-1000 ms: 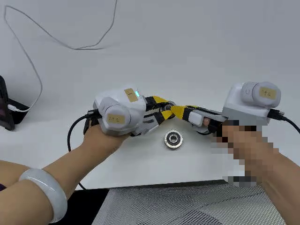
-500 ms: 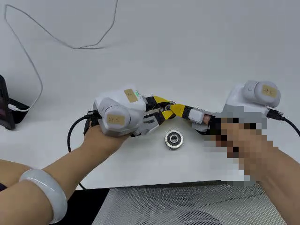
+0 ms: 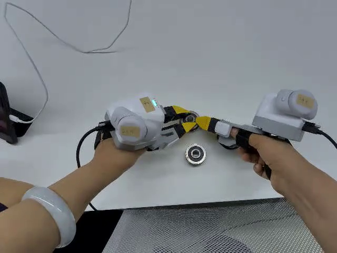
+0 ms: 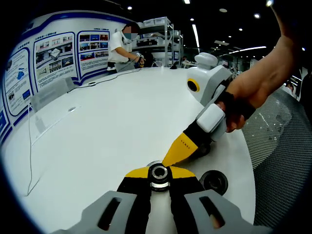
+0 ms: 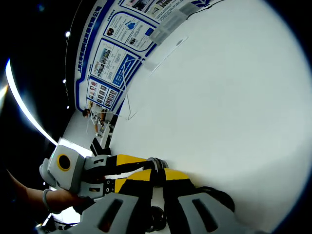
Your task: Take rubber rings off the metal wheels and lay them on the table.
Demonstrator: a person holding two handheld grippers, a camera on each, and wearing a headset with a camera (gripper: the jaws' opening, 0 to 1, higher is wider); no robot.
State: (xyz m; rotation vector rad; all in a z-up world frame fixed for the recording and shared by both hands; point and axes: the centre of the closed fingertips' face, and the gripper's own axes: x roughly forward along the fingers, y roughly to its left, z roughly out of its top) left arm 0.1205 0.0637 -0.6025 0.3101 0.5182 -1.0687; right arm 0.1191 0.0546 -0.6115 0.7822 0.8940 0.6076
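Checker: Progress so far?

Watcher: Early, by the look of it; the left claw (image 3: 184, 120) is clamped narrow on a metal wheel (image 4: 159, 173), holding it up just above the tabletop (image 3: 221, 63); the right claw (image 5: 157, 173) meets it tip to tip, jaws narrow as well and nipped on that wheel's rim, where its rubber ring would sit; the ring itself is too small to make out, so it probably counts as not yet off.

Checker: And anything laid down?

Watcher: A second wheel (image 3: 195, 154) lies flat on the tabletop just beside the claws, on the person's side; its outer band looks dark, so its ring seems to be on and untouched; a dark ring-like shape (image 5: 213, 196) lies under the right claw's body, possibly one ring already removed, though it is too hidden to be sure.

Checker: So what remains?

Watcher: Peeling this ring, laying it down, then the second wheel.
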